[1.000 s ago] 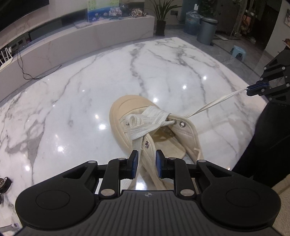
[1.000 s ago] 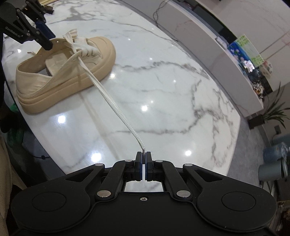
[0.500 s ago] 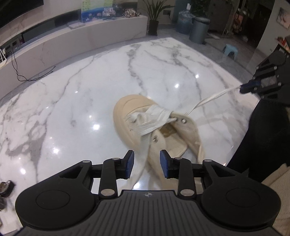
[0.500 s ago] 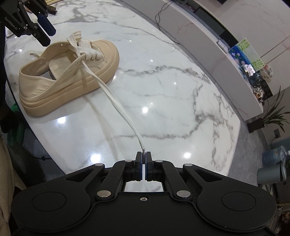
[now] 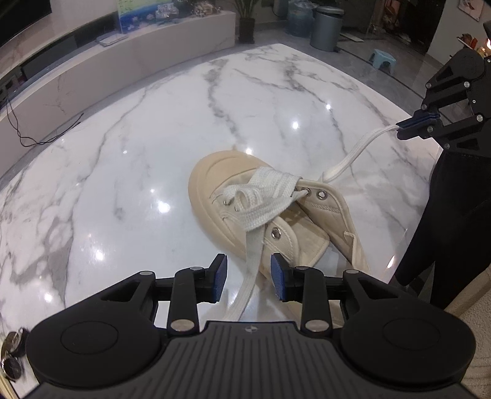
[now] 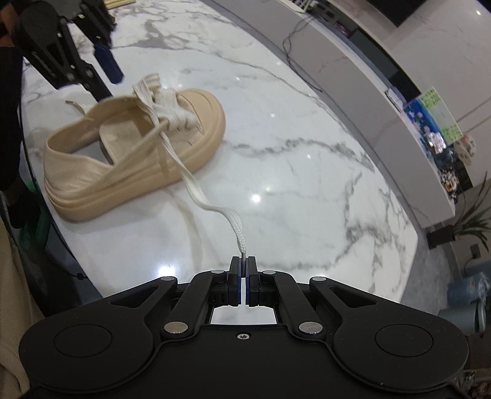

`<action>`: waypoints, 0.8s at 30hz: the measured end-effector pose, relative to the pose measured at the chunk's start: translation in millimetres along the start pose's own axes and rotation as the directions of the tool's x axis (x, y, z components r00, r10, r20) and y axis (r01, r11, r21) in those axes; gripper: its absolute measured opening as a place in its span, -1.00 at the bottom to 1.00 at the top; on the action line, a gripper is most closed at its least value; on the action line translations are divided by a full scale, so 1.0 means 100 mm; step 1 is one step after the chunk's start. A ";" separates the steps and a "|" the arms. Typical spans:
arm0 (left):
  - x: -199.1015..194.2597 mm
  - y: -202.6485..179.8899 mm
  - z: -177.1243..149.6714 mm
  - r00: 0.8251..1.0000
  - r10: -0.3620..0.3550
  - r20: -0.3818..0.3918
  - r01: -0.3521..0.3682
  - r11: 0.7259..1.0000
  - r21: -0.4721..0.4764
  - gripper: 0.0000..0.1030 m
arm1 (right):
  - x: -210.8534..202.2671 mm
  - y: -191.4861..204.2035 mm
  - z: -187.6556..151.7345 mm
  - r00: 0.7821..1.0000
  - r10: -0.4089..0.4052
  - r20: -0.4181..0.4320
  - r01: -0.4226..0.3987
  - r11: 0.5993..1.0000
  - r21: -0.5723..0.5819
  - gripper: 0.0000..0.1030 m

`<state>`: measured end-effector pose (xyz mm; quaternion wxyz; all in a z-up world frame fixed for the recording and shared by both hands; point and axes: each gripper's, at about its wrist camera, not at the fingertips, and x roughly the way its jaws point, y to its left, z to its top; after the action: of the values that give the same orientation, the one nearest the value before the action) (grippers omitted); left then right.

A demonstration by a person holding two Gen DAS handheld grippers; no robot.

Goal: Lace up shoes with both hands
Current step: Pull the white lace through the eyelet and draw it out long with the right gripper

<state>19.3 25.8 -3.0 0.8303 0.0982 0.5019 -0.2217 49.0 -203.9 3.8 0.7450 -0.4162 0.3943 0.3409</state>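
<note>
Shoe (image 5: 273, 211) on marble table (image 5: 138, 159). Left view: my left gripper (image 5: 248, 280) released, pads astride one slack lace end (image 5: 250, 276). Right view alone shows my right gripper (image 6: 243, 267) clenched on the other lace tip (image 6: 242, 254).

Marble table (image 5: 153, 153); grey bin (image 5: 325, 29); blue stool (image 5: 382, 60); black cable (image 5: 46, 135).

Glossy white marble table (image 5: 172, 129) — long pale counter (image 5: 129, 52) behind, grey bin (image 5: 325, 29), potted plant (image 6: 469, 221)

Beige shoe (image 5: 214, 172), white lace (image 6: 196, 190), grey-veined marble table (image 5: 153, 138).
</note>
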 end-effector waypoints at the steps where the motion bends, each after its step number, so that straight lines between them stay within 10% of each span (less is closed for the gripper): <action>1: 0.01 0.00 0.01 1.000 -0.003 -0.003 0.003 1.000 0.005 -0.42 | 0.01 0.00 0.01 1.000 0.004 0.001 -0.004 1.000 -0.002 -0.98; 8: 0.13 -0.03 0.11 0.999 -0.021 -0.036 0.024 0.998 0.066 -0.44 | 0.14 0.02 0.10 0.999 0.037 0.001 -0.037 0.999 -0.014 -0.98; 16: 0.23 -0.11 0.18 0.998 -0.052 -0.043 0.056 0.994 0.091 -0.94 | 0.27 0.04 0.13 0.997 0.077 0.005 -0.077 0.997 -0.028 -0.98; 24: 0.14 -0.11 0.13 0.998 0.041 -0.046 -0.036 0.995 0.097 -0.99 | 0.26 0.02 0.11 0.997 0.071 0.019 -0.070 0.997 -0.024 -0.98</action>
<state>30.3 7.0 -8.7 0.8163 0.1533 0.5085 -0.2270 62.6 -188.3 -16.3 0.7316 -0.4072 0.3972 0.3757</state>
